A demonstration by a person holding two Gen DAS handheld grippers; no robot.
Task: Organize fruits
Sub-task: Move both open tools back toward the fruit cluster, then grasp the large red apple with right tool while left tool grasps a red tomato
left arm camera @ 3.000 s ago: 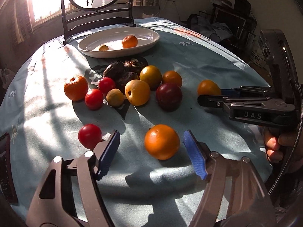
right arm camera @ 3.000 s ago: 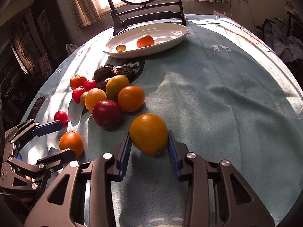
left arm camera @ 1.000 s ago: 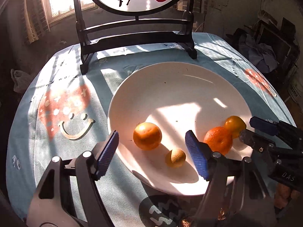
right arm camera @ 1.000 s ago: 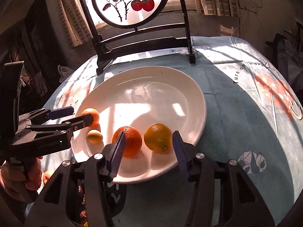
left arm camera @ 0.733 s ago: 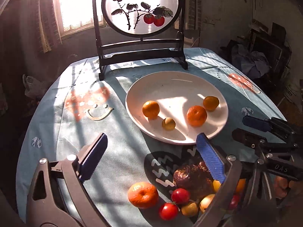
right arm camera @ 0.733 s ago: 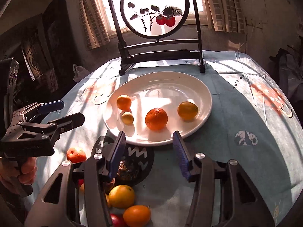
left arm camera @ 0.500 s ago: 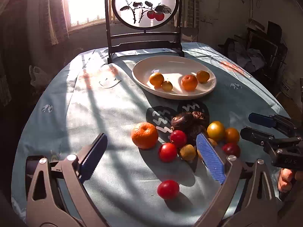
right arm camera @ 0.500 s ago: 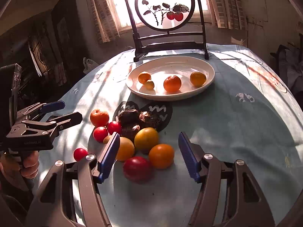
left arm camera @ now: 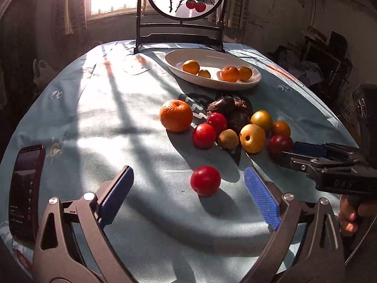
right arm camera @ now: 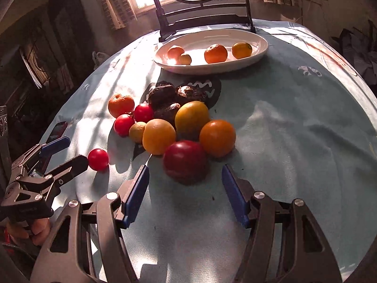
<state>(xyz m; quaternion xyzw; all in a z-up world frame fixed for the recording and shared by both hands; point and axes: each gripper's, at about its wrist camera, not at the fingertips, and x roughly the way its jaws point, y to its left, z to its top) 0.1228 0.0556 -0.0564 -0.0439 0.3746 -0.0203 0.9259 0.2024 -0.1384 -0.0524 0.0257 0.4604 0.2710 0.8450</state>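
Observation:
A white plate [left arm camera: 254,80] [right arm camera: 261,47] at the back of the table holds several orange and yellow fruits. A cluster of loose fruits [left arm camera: 235,125] [right arm camera: 176,122] lies mid-table. My left gripper [left arm camera: 188,193] is open and empty, with a lone red fruit [left arm camera: 205,180] [right arm camera: 98,159] just ahead between its pads. My right gripper [right arm camera: 185,188] is open and empty, just short of a dark red fruit [right arm camera: 185,162] [left arm camera: 280,145]; an orange fruit [right arm camera: 217,137] sits behind it. Each gripper shows in the other's view, the right [left arm camera: 292,153] and the left [right arm camera: 63,151].
A dark phone [left arm camera: 26,188] lies on the blue tablecloth at the left edge. A framed round screen on a dark stand [left arm camera: 181,14] rises behind the plate. A big tangerine [left arm camera: 176,115] sits left of the cluster. Dark wrinkled fruits [right arm camera: 169,94] lie at its back.
Both grippers have pulled back from the plate, where they left an orange and a yellow fruit, and come down low toward the loose fruits. Both are empty and open wider.

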